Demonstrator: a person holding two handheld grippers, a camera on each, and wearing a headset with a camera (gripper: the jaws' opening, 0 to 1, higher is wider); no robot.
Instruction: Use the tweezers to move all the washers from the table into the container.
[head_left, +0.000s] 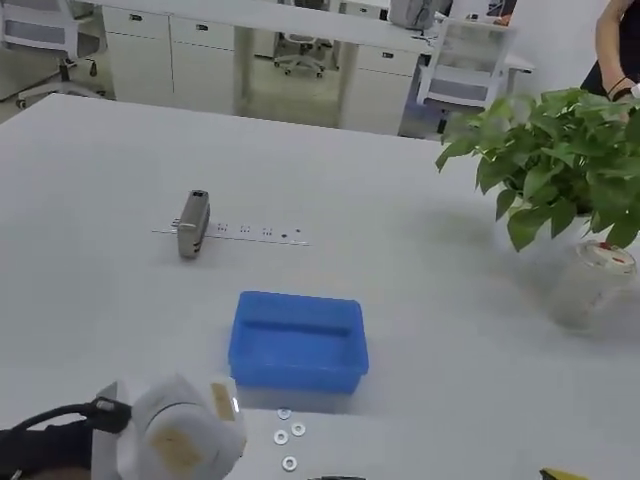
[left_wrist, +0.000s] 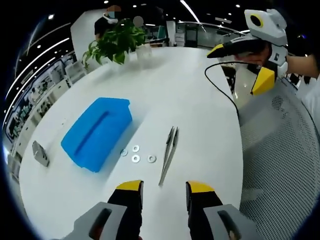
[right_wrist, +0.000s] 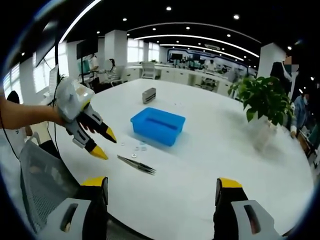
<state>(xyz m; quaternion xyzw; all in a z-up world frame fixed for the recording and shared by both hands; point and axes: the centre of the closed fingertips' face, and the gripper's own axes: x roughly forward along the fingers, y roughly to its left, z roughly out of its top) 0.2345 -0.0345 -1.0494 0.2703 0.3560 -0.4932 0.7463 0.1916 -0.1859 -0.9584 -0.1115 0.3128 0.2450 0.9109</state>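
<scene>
The white round-edged table (head_left: 450, 330) carries all items. A green leafy plant in a pale translucent pot (head_left: 560, 160) stands at the far right of the table in the head view, well apart from the work area.

The blue rectangular plastic container (head_left: 295, 370) sits open side up near the table's front edge.

The left gripper (left_wrist: 162, 187) hovers above the table edge. Its yellow-tipped jaws stand apart with nothing between them. They point toward the tweezers and washers. In the right gripper view it shows at the left, held by a hand, with its tips above the table near the washers.

The right gripper (right_wrist: 162, 182) is held off the table edge. Its jaws are spread wide and hold nothing.

A grey rectangular metal block (head_left: 193, 223) lies on the table beyond the container, well apart from it.

The slim silver metal tweezers (left_wrist: 169, 155) lie flat on the table, in neither gripper. Their arms are nearly together, with a narrow gap at the end farther from the left gripper, and they grip nothing.

Four small silver ring washers (head_left: 289, 437) lie on the table outside the container. They are just beside its near wall, between it and the tweezers.
</scene>
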